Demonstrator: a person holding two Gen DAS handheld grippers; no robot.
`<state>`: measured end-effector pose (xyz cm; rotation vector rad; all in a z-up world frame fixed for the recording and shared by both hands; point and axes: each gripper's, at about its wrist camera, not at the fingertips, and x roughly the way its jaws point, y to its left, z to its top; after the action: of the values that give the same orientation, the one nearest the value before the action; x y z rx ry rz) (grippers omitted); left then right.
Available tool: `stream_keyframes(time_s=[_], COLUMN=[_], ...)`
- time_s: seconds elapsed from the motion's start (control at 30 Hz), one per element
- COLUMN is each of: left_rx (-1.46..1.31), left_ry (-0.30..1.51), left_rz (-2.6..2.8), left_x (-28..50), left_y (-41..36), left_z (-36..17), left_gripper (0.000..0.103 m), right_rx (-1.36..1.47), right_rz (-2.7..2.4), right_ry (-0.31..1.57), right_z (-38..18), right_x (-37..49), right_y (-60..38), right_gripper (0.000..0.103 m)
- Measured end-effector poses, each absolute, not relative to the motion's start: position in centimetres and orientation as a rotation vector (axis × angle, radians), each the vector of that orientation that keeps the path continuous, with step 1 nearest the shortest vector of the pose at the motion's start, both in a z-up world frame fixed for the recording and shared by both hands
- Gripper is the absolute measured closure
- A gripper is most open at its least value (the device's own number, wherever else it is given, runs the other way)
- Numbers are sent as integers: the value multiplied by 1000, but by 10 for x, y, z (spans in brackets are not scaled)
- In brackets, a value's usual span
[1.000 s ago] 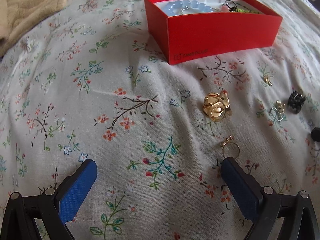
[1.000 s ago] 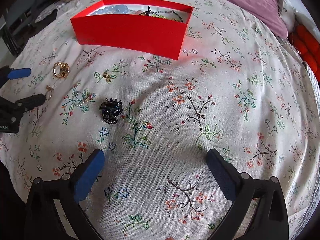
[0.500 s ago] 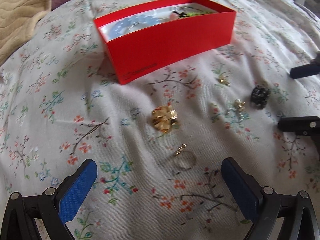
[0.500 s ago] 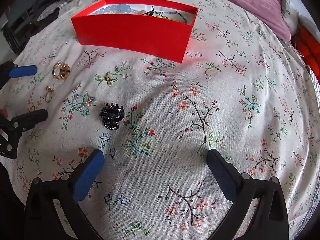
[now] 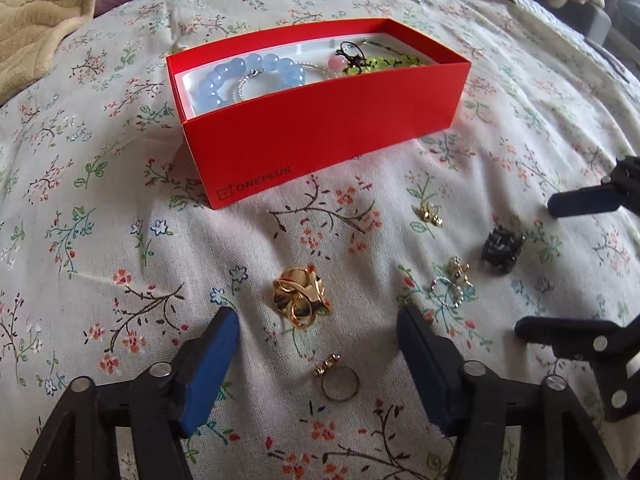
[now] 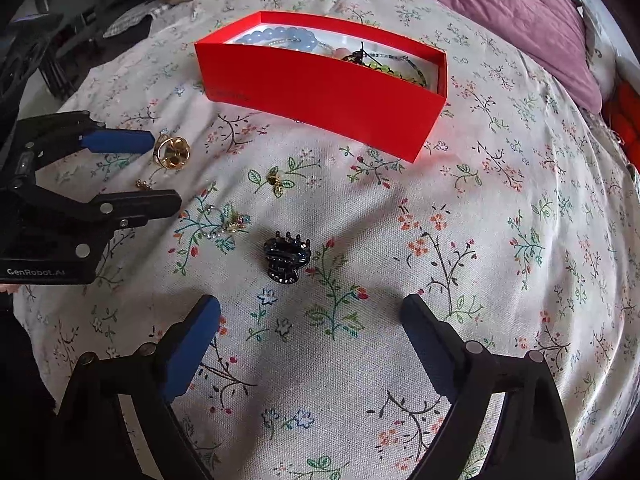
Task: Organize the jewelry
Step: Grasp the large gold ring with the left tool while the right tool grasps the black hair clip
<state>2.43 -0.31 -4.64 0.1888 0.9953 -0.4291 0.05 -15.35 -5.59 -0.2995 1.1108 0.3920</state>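
Left gripper [image 5: 318, 344] has closed in since a second ago: the thin ring [image 5: 340, 385], then off by its right pad, now lies between its fingers, with the gold flower ring [image 5: 300, 296] just ahead of the tips. Jaws stand narrower than half a second ago, not yet touching anything. Judgement: a pick of one of these two rings is being set up; nothing is held yet.

Right gripper [image 6: 310, 320] has also advanced. The black claw clip [image 6: 286, 256] sits just ahead of its tips, toward the blue pad. Jaws wide, empty.

Red box [image 5: 328, 136] is the landmark: smooth matte card, rectangular, white lining. Inside it are glossy round pale-blue beads [image 5: 248, 76] and a tangle of green and black pieces. In front of the box, loose on the floral cloth [image 5: 100, 200] (woven, soft, slightly rumpled): both rings, a small gold earring [image 5: 430, 213], a silver-and-gold brooch [image 5: 452, 284] and the toothed, shiny clip.
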Motion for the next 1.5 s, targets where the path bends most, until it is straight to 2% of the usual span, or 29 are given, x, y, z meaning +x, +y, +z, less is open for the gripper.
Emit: stream_keyframes(time_s=[0.03,0.17,0.33,0.63,0.87,0.9,1.5], left_rx=[176,142,138,134,145,147,135], left_ry=[1000,1009,1008,1016,1013,1013,1004], left_rz=[-429,-424,-414,-415,-418,-418,-399], left_x=[26,33,35,32,30,29,31], left_y=[-3,-2,-2,-2,-5,-5,-1], left_z=[-47,-48,-47,-45,-43,-43,-35], left_gripper=[45,57,77,77,77,77,77], right_rx=[-298,-295,-283,-250,-237,-241,-254], right_rz=[393,398,404,396,402,403,395], right_ry=[1111,1114,1111,1105,1104,1107,1099], right_z=[-57,-57,-55,-52,-50,-51,-44], right_x=[2,4,4,8,11,11,8], right_y=[-151,-146,-142,-146,-146,-144,-143], right_gripper=[12,16,28,44,70,80,80])
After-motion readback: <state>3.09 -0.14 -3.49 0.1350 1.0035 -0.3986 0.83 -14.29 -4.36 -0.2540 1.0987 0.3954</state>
